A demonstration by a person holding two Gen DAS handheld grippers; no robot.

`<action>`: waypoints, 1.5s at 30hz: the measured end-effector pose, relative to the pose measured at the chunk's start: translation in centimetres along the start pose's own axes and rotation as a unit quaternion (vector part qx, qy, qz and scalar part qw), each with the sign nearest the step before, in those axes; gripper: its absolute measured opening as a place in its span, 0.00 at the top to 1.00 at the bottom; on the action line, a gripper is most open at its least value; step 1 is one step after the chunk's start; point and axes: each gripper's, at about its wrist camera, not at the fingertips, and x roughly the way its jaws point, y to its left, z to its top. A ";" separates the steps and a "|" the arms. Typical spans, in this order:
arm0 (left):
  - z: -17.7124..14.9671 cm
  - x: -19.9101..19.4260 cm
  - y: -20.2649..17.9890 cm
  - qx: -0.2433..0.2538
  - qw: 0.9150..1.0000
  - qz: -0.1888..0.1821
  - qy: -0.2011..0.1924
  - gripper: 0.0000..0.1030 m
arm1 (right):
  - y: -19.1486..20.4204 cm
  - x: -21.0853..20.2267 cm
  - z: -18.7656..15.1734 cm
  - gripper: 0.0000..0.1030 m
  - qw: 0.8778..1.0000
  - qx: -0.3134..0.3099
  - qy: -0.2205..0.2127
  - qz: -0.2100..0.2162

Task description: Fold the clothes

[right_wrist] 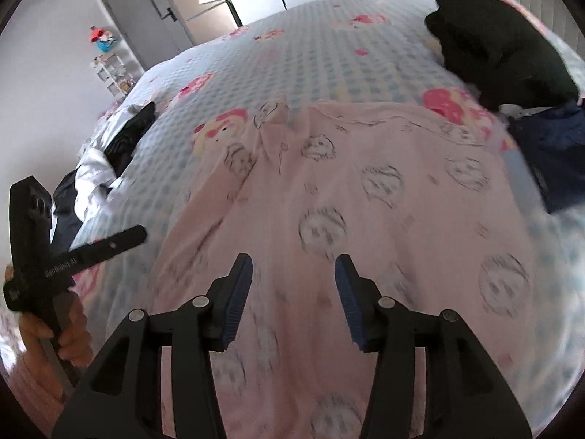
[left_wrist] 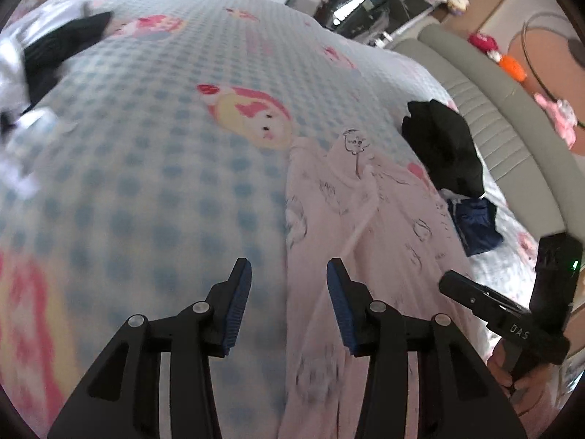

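Now, pink shirt [right_wrist: 329, 197] flat on bedspread [left_wrist: 164, 139], both hand-held grippers [left_wrist: 289, 274] [right_wrist: 293, 270] released, empty.

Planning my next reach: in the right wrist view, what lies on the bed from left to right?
White and black clothes pile → pink printed garment, spread flat → black garment and, just below it, the navy garment at the right edge.

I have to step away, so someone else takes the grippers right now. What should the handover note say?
Left gripper: open, empty, over the pink garment's left edge.
Right gripper: open, empty, above the pink garment.
The garment lies spread on the bedspread; black clothes and a navy piece lie beyond it, more clothes at far left.
Done: pink garment laid out.
Left: fold it, then the rest.
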 end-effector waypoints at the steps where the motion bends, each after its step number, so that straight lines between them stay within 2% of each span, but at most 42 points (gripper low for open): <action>1: 0.4 0.4 -0.6 0.015 1.000 -0.006 0.000 0.56 | 0.2 0.9 0.5 0.53 1.000 0.003 0.004 -0.001; 3: 0.9 1.6 -2.1 0.044 0.999 -0.010 0.004 0.53 | 0.5 2.6 1.2 0.53 1.000 0.004 0.010 -0.008; 4: 1.1 2.2 -2.9 0.059 0.998 -0.012 0.006 0.44 | 0.6 3.4 1.4 0.53 1.000 0.003 0.015 -0.011; 6: 1.3 4.1 -3.8 0.085 0.996 -0.003 0.021 0.43 | 0.6 5.0 1.5 0.53 1.000 0.010 0.027 -0.007; 7: 1.3 4.9 -3.9 0.093 0.995 0.011 0.027 0.51 | 0.6 5.5 1.4 0.53 0.999 0.011 0.031 -0.006; 8: 1.4 5.6 -3.8 0.099 0.994 0.028 0.033 0.75 | 0.6 6.0 1.4 0.53 0.999 0.011 0.034 -0.008; 11: 1.5 5.5 -1.5 0.041 0.999 0.013 0.029 0.87 | 0.6 6.5 1.1 0.51 0.999 0.005 0.033 -0.013; 12: 1.7 4.9 -0.5 0.016 1.000 0.007 0.020 0.87 | 0.6 6.5 1.1 0.50 0.999 0.004 0.033 -0.011; 16: 1.9 1.3 2.3 -0.017 0.999 0.038 -0.024 0.93 | 0.8 6.5 0.9 0.50 0.999 -0.005 0.034 -0.013; 20: 2.2 -0.9 5.4 -0.049 0.995 0.078 -0.044 0.95 | 1.1 6.4 0.9 0.49 0.999 -0.016 0.036 -0.021; 24: 2.1 -2.2 9.3 -0.090 0.990 0.103 -0.032 0.95 | 1.4 5.1 1.6 0.49 0.998 -0.037 0.047 -0.034; 27: 2.2 -2.5 11.0 -0.118 0.990 0.072 -0.031 0.91 | 1.2 3.4 3.5 0.49 0.998 -0.043 0.031 -0.042; 28: 2.4 -2.5 11.0 -0.114 0.991 0.063 -0.032 0.83 | 1.2 3.0 4.3 0.49 0.998 -0.044 0.027 -0.044; 29: 2.5 -2.5 11.1 -0.110 0.992 0.053 -0.033 0.65 | 1.2 2.7 5.2 0.49 0.998 -0.046 0.023 -0.043; 31: 3.0 -2.2 10.7 -0.085 0.995 0.034 -0.030 0.45 | 1.5 2.8 7.2 0.43 0.997 -0.060 0.018 -0.044; 35: 5.0 -0.5 9.4 -0.026 0.997 0.069 -0.023 0.45 | 3.0 5.6 10.9 0.42 0.994 -0.093 0.018 -0.047; 36: 5.5 0.1 9.4 -0.027 0.998 0.058 -0.016 0.45 | 3.2 6.7 11.7 0.42 0.994 -0.095 0.022 -0.050; 38: 6.5 1.6 9.7 -0.038 0.999 0.025 0.002 0.50 | 3.4 8.9 13.2 0.42 0.993 -0.099 0.032 -0.055; 40: 6.9 2.7 9.9 -0.047 0.999 0.010 0.019 0.88 | 3.0 11.4 13.8 0.42 0.993 -0.089 0.055 -0.050; 42: 7.2 2.9 9.7 -0.047 0.999 0.007 0.021 0.93 | 2.6 13.7 14.1 0.43 0.993 -0.083 0.081 -0.034; 43: 7.3 1.7 9.5 -0.040 0.999 0.018 0.004 0.93 | 2.4 14.5 14.0 0.48 0.992 -0.083 0.093 -0.021; 44: 7.4 0.3 9.3 -0.034 0.999 0.031 -0.013 0.93 | 2.6 14.8 13.8 0.68 0.991 -0.089 0.095 -0.005; 45: 7.5 -1.1 9.2 -0.027 0.998 0.044 -0.031 0.93 | 2.9 14.5 13.6 0.79 0.991 -0.100 0.090 0.004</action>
